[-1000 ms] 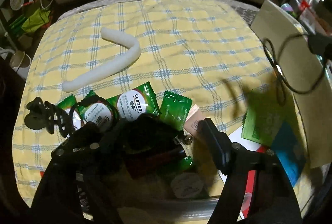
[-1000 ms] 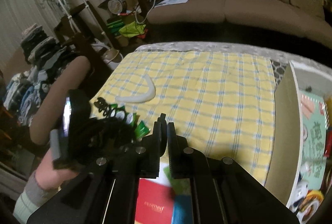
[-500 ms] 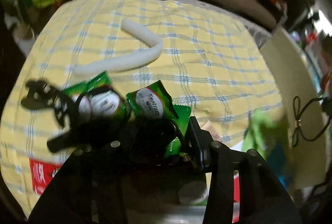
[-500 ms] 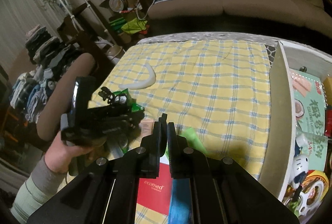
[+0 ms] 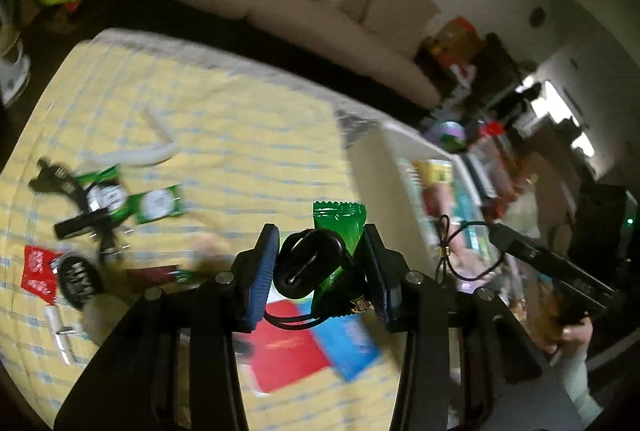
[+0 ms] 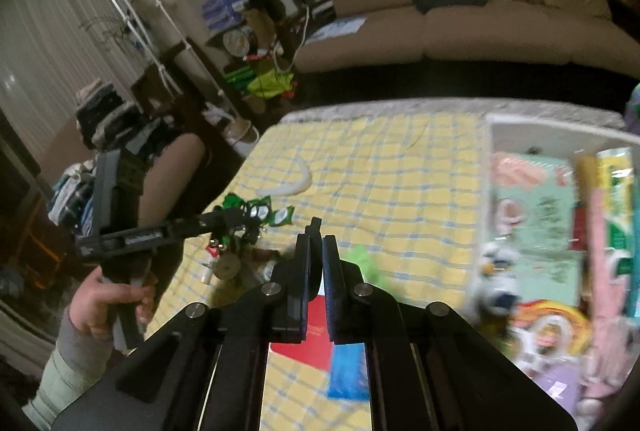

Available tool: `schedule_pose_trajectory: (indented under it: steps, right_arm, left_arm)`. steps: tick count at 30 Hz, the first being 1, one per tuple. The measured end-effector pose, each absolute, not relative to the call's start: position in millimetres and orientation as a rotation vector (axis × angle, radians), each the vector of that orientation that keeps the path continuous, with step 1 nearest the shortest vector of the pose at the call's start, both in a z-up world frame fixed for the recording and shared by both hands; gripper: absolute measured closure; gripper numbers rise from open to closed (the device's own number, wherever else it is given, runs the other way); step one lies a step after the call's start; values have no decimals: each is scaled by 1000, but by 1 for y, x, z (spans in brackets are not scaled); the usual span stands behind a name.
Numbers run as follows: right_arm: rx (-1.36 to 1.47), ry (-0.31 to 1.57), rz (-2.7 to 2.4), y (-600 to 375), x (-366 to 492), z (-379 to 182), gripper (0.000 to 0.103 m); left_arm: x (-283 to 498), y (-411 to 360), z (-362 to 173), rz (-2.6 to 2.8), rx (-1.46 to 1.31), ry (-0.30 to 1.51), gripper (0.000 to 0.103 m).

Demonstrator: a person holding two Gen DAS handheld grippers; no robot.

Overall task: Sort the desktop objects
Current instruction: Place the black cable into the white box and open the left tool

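Note:
My left gripper (image 5: 320,251) is shut on a black coiled cable (image 5: 310,265) together with a green sachet (image 5: 340,231), and holds them lifted above the yellow checked cloth (image 5: 240,151). It also shows in the right wrist view (image 6: 228,221), at the left over the clutter. My right gripper (image 6: 316,247) is shut, with nothing visible between its pads, above the cloth (image 6: 400,167). It shows at the right of the left wrist view (image 5: 496,231), with a thin black cord loop (image 5: 460,251) by its tip.
Green sachets (image 5: 132,199), a white curved tube (image 5: 152,151), a black tin (image 5: 78,279) and a red packet (image 5: 38,267) lie at the left. A red card (image 5: 284,347) and a blue one (image 5: 348,343) lie below. A white box (image 6: 560,231) full of items stands right.
My left gripper has risen from the pile and swung right with the cable and sachet in it. My right gripper has turned right, bringing the white box into its view.

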State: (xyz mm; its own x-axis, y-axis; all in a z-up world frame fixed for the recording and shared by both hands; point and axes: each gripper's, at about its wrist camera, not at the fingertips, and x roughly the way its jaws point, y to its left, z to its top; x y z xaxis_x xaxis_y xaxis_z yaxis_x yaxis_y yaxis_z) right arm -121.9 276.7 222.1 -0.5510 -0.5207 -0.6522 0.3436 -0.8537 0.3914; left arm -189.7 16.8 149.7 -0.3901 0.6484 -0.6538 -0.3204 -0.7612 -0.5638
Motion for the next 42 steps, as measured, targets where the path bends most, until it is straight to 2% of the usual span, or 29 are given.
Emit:
schedule_pose_trajectory:
  steps: [7,14,24,34,37,39,41,42]
  right_arm:
    - [1102,-314,-2506,371,-82,273,98]
    - [1136,-385,-2573,443,-87,281,98]
    - [1223,-529,-2569,484,-180,214,98]
    - [1342,-620,-2510,492,-254,148,95]
    - [1418,-559,-2513,485,-261,136,94]
    - [1412,-478,-2567,485,-256,140,87]
    - [1381,-467,-2592,489,-249,145,83]
    - [1374,-475,-2591,492,-246,148,83]
  left_arm:
    - [-169,119,202,2079,-1188,-375,64]
    - [-179,227,209,2023,-1227,-343,64]
    - [-263,328,148,2063,-1370,-322,64]
    - [-300,357,103,2189,-1441,-107,63]
    - [-299,355,103,2234,-1441,-68,56]
    - [-295,352,106,2246,-1429,-73,51]
    - [-291,350,112,2264,-1420,-63,38]
    - [-290,349,115,2266,-1415,-68,38]
